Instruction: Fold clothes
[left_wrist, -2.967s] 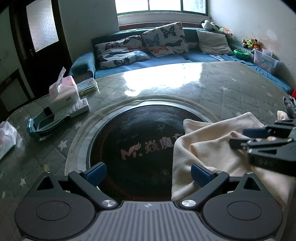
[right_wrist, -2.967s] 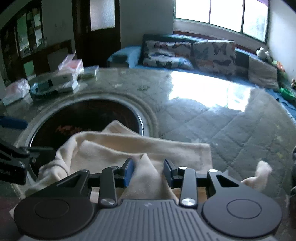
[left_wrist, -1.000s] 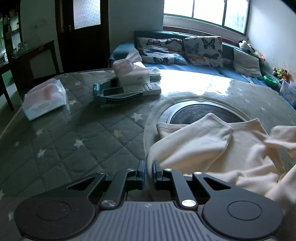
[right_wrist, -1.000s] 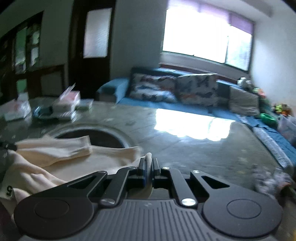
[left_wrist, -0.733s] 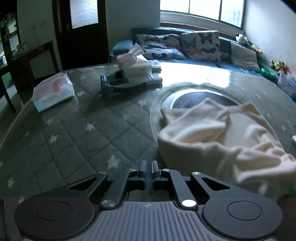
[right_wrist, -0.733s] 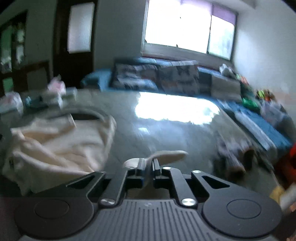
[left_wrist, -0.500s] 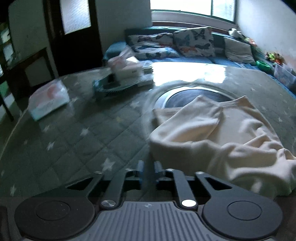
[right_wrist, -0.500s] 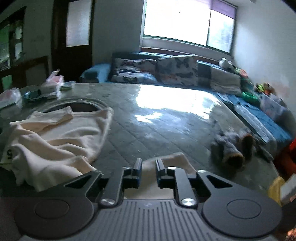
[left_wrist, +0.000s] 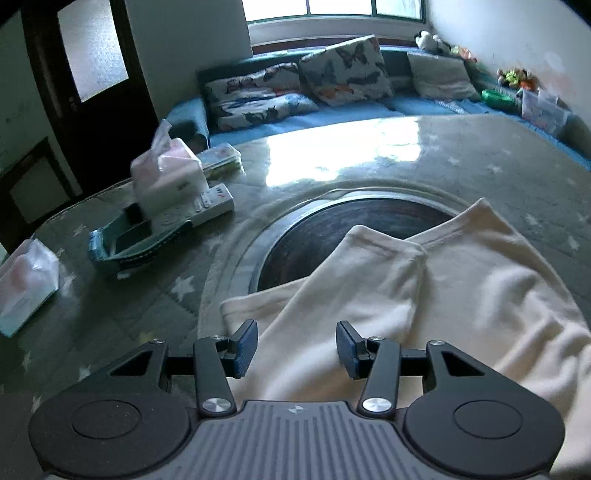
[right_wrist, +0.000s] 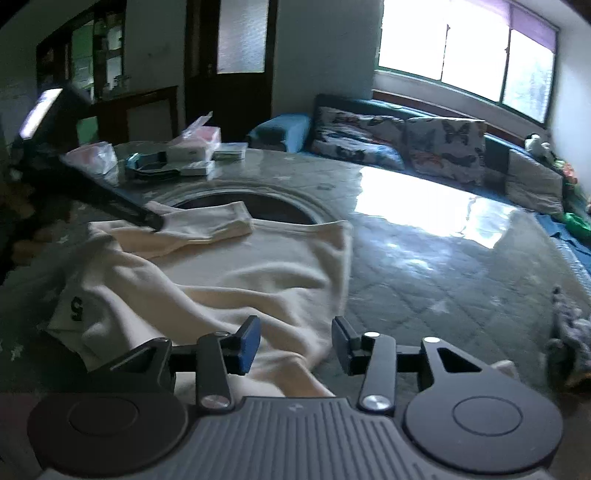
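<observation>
My left gripper (left_wrist: 296, 345) sits low in the centre of the left wrist view with its jaws spread apart, holding nothing; cream cloth shows in the gap between the blue pads (left_wrist: 246, 347). That cloth is the cream sweater (left_wrist: 461, 295), which fills the lower right of the frame and lies rumpled on the quilted table cover (left_wrist: 480, 158). One sleeve (left_wrist: 369, 273) is folded across the body, its cuff reaching up over the edge of the dark round inset (left_wrist: 332, 236) in the middle of the frame. At the left of this view a tissue box (left_wrist: 166, 177) stands on a white remote (left_wrist: 207, 206) beside a teal tray (left_wrist: 129, 240), and a soft tissue pack (left_wrist: 26, 277) lies at the far left edge.

My right gripper (right_wrist: 295, 347) is likewise spread wide and empty at the bottom centre of the right wrist view, with a fold of the sweater (right_wrist: 258, 273) running up between the fingers. The garment spreads across the centre left of that frame, and a label marked 5 (right_wrist: 75, 308) shows on its lower left. The other gripper's dark finger comes in from the upper left and its tip rests on the sleeve (right_wrist: 207, 221). A grey crumpled garment (right_wrist: 569, 332) lies at the right edge.
</observation>
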